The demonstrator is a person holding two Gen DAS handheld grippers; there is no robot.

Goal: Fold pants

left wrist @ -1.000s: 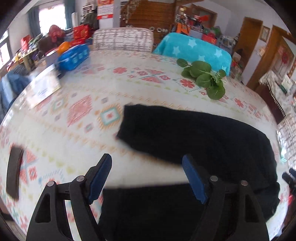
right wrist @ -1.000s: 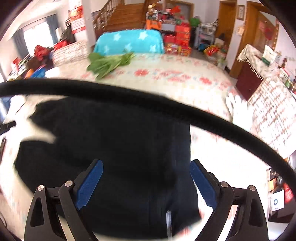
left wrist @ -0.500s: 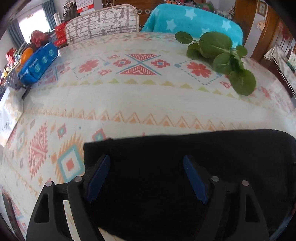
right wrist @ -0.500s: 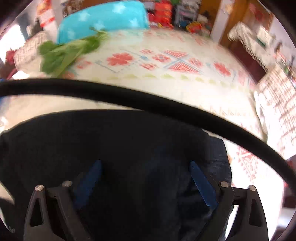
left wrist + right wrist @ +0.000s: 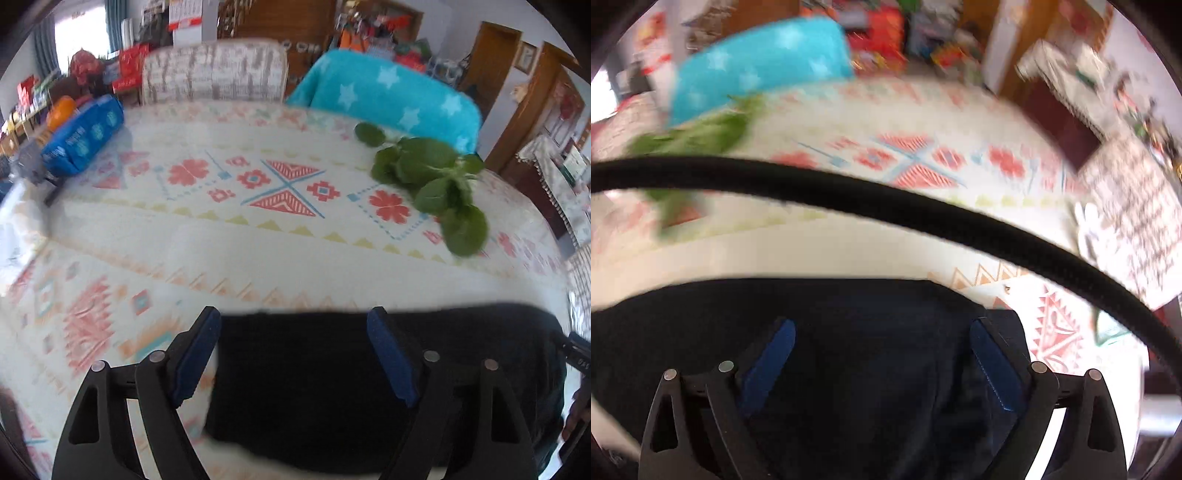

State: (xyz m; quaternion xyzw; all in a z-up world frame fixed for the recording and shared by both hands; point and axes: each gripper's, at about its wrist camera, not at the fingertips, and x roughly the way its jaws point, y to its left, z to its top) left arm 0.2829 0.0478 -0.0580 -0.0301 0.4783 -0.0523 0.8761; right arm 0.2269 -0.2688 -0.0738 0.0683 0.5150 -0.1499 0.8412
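The black pants (image 5: 369, 387) lie flat in a folded slab on the counter (image 5: 258, 251), at its near edge, over a patterned cloth. The left gripper (image 5: 295, 354) hangs above the slab's left end, released, its blue pads spread with nothing pressed between them. The right gripper (image 5: 882, 365) stands over the right end, likewise spread wide; blur makes contact with the fabric hard to judge. Leafy greens (image 5: 436, 181) lie well apart, near the far edge.

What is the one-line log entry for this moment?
left gripper: open over pants | right gripper: open over pants | greens: beyond pants
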